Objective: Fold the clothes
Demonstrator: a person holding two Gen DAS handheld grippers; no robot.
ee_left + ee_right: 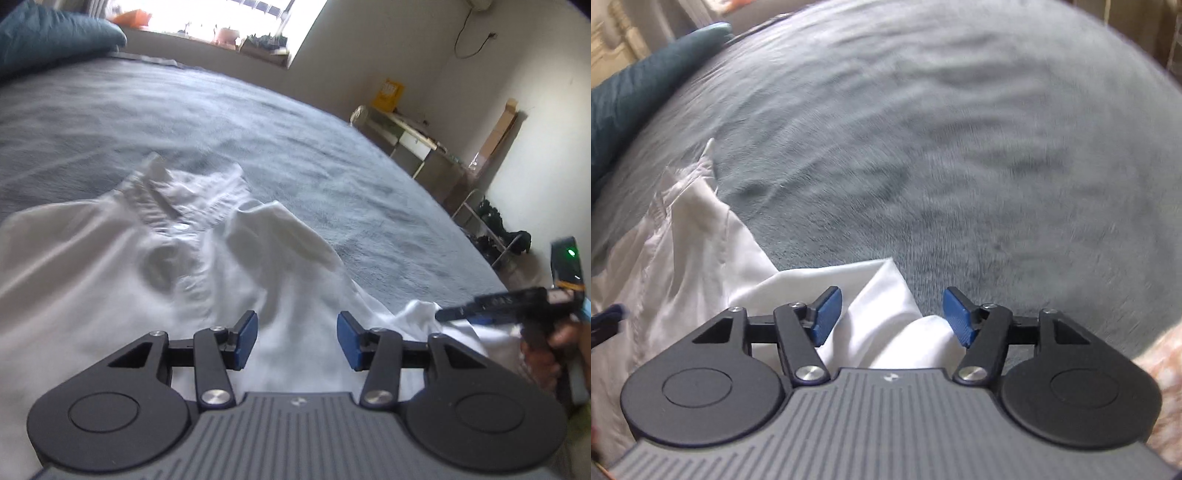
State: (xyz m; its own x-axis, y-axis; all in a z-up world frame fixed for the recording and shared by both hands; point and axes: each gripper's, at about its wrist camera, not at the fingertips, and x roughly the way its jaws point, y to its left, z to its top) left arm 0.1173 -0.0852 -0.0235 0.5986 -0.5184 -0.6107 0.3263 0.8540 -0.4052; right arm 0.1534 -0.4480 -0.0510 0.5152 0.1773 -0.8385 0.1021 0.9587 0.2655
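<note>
A white collared shirt (155, 266) lies rumpled on the grey bedspread (258, 122), its collar (192, 195) toward the far side. My left gripper (297, 338) hovers over the shirt's body, open, with nothing between its blue pads. The right gripper (495, 299), held by a hand (546, 354), sits at the shirt's right edge. In the right wrist view a folded corner of the shirt (882, 310) lies between the jaws of my right gripper (891, 317), which stands open, the pads clear of the cloth. The rest of the shirt (694, 258) spreads to the left.
A teal pillow (55, 37) lies at the bed's far left. Beyond the bed's right edge stand a desk (410, 136), a yellow box (388, 94), a leaning cardboard sheet (498, 129) and a rack with dark shoes (495, 229). A cluttered window sill (236, 40) runs along the back.
</note>
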